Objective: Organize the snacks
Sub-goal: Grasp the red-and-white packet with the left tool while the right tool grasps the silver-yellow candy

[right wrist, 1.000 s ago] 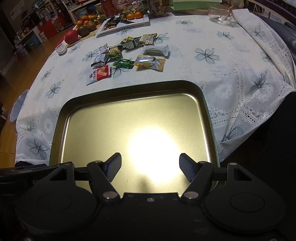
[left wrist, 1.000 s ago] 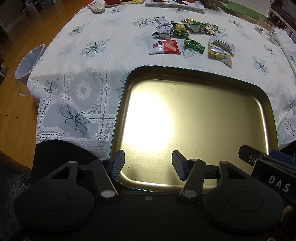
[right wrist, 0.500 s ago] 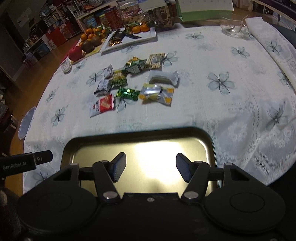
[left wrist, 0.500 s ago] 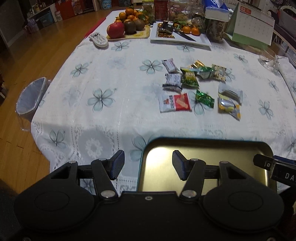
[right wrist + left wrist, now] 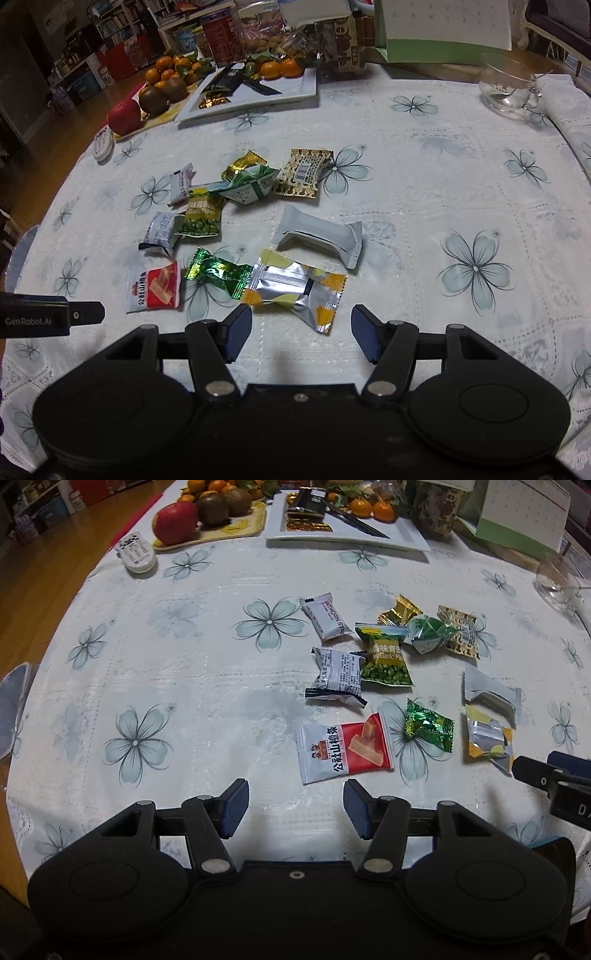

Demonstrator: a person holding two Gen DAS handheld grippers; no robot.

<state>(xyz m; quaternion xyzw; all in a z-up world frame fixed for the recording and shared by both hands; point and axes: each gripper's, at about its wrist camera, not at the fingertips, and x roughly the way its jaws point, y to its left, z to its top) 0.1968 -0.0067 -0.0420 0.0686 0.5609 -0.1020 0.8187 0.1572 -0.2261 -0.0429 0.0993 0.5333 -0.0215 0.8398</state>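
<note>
Several wrapped snacks lie in a loose cluster on the flowered tablecloth. My left gripper (image 5: 295, 808) is open and empty, just short of a red-and-white packet (image 5: 343, 747). Beyond it lie a grey packet (image 5: 338, 675) and a green pea packet (image 5: 386, 657). My right gripper (image 5: 301, 334) is open and empty, just short of a silver-and-yellow packet (image 5: 295, 288). A green foil candy (image 5: 218, 271) and a grey packet (image 5: 319, 236) lie close by. The tray is out of view.
At the far edge stand a white plate (image 5: 399, 537) with a knife, a board of fruit (image 5: 207, 513), a remote (image 5: 136, 552), a calendar (image 5: 443, 26) and a glass bowl (image 5: 509, 88). The table's left edge drops to the wooden floor.
Both grippers have moved forward over the table, from above the gold tray to just before the snacks. The tray has left both views. Both stay open.
</note>
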